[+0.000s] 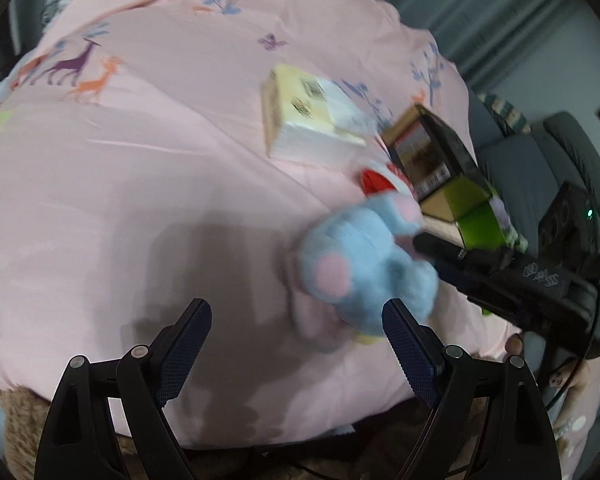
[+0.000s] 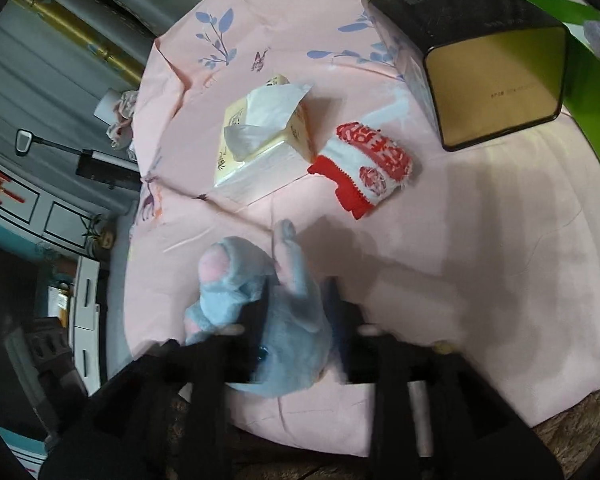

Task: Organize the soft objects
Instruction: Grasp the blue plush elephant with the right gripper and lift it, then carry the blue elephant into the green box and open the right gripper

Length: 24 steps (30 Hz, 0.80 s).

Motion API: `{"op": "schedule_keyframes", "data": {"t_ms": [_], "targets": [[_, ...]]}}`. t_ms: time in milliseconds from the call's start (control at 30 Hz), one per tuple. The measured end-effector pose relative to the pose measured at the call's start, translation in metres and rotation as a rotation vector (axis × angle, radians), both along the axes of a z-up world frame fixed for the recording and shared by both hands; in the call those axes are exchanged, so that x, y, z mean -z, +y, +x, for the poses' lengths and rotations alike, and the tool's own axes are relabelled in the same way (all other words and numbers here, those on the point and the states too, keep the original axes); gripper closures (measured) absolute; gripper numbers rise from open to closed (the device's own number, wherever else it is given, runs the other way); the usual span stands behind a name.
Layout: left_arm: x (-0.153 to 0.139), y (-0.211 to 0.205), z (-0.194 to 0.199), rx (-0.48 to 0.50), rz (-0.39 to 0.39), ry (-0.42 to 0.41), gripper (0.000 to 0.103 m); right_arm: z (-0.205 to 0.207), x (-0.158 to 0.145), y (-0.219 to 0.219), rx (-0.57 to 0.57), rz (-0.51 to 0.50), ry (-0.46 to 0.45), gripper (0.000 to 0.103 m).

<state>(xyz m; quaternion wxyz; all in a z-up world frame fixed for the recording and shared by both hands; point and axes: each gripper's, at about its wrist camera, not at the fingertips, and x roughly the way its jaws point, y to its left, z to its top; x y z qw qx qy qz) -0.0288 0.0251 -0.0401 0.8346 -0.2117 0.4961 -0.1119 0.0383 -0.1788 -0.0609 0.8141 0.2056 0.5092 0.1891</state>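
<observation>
A blue plush toy with pink ears (image 1: 364, 264) (image 2: 268, 304) is over the pink printed cloth (image 1: 140, 168) (image 2: 480, 240). My right gripper (image 2: 296, 320) is shut on the plush and also shows in the left wrist view (image 1: 428, 248), coming in from the right. My left gripper (image 1: 296, 344) is open and empty, just near and left of the plush. A rolled red and white cloth (image 2: 366, 162) (image 1: 374, 180) lies beyond the plush.
A tissue box (image 2: 260, 132) (image 1: 308, 120) with a tissue sticking out sits left of the red cloth. A dark open square tin (image 2: 484, 60) (image 1: 432, 152) lies on its side at the far right beside a green box (image 1: 480, 216). A brown fuzzy rug (image 2: 580, 420) edges the cloth.
</observation>
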Motion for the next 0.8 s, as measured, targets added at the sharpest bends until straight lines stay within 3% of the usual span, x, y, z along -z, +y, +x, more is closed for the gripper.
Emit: {"op": "schedule_keyframes", "data": {"t_ms": [33,133,200,467,567,600,700,800], "targets": [[0.001,-0.004,0.0,0.009,-0.007,0.006,0.015,-0.002,-0.002,-0.001,-0.001,0.012,-0.01,0.028],[0.008,-0.011,-0.002,0.023,-0.039,0.035,0.015,-0.007,-0.007,-0.009,-0.019,0.041,-0.058,0.025],[0.012,-0.014,-0.002,0.023,-0.055,0.052,0.015,-0.004,-0.007,-0.01,-0.035,0.051,-0.057,0.017],[0.023,-0.033,0.006,0.054,-0.115,0.062,0.015,0.004,0.014,0.019,-0.204,0.071,-0.002,0.017],[0.023,-0.037,0.01,0.058,-0.123,0.041,0.015,0.007,0.024,0.026,-0.215,0.061,0.013,0.029],[0.024,-0.038,0.012,0.059,-0.13,0.038,0.017,0.008,0.027,0.027,-0.214,0.052,0.013,0.032],[0.023,-0.042,0.014,0.082,-0.16,0.025,0.035,0.009,0.032,0.025,-0.214,0.055,0.01,0.038],[0.016,-0.049,0.014,0.101,-0.134,0.004,0.038,0.004,0.029,0.022,-0.214,0.062,-0.008,0.04]]}}
